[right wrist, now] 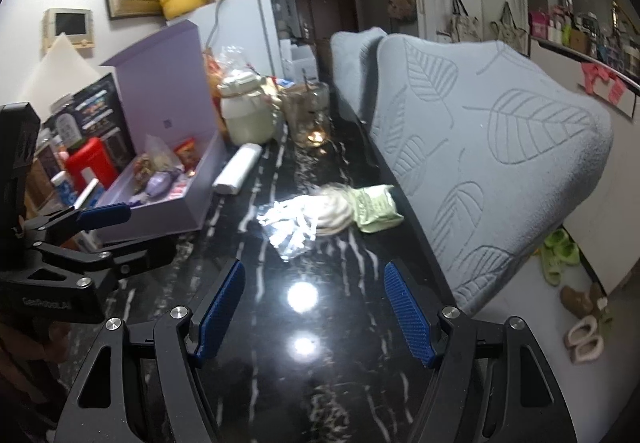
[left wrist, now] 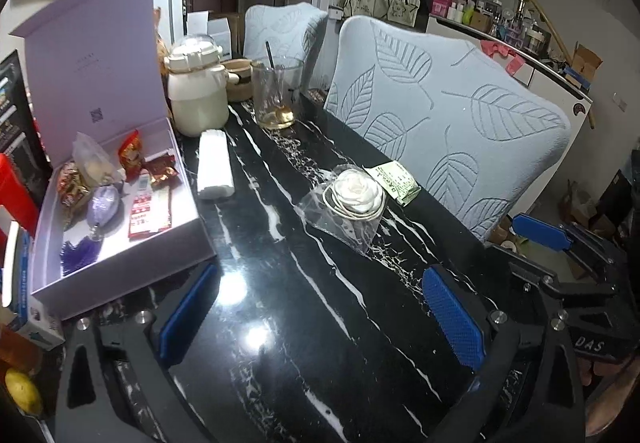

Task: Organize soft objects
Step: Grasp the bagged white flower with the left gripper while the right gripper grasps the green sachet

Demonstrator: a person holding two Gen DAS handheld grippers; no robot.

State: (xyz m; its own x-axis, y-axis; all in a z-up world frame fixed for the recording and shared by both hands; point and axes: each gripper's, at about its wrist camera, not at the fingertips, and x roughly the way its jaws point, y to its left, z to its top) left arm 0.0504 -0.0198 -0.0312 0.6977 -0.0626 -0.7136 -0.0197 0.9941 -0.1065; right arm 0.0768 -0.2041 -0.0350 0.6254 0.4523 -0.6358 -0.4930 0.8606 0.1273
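A white fabric rose in clear wrap (left wrist: 356, 191) (right wrist: 332, 211) lies mid-table, touching a pale green packet (left wrist: 394, 183) (right wrist: 374, 207) on its far side. A white roll (left wrist: 215, 163) (right wrist: 238, 169) rests beside the open lilac box (left wrist: 120, 275) (right wrist: 160, 219), which holds snack packets and a purple sachet (left wrist: 105, 203). My left gripper (left wrist: 320, 317) hovers open over bare table, short of the rose. My right gripper (right wrist: 316, 309) is also open and empty, with the rose ahead of it. Each gripper shows at the edge of the other's view.
The black marble table (left wrist: 280, 343) carries a white lidded jar (left wrist: 196, 95) and a glass with a spoon (left wrist: 276, 95) at the far end. Two chairs with pale blue leaf covers (left wrist: 448, 115) press against the right edge. Boxes and a lemon (left wrist: 22, 391) crowd the left.
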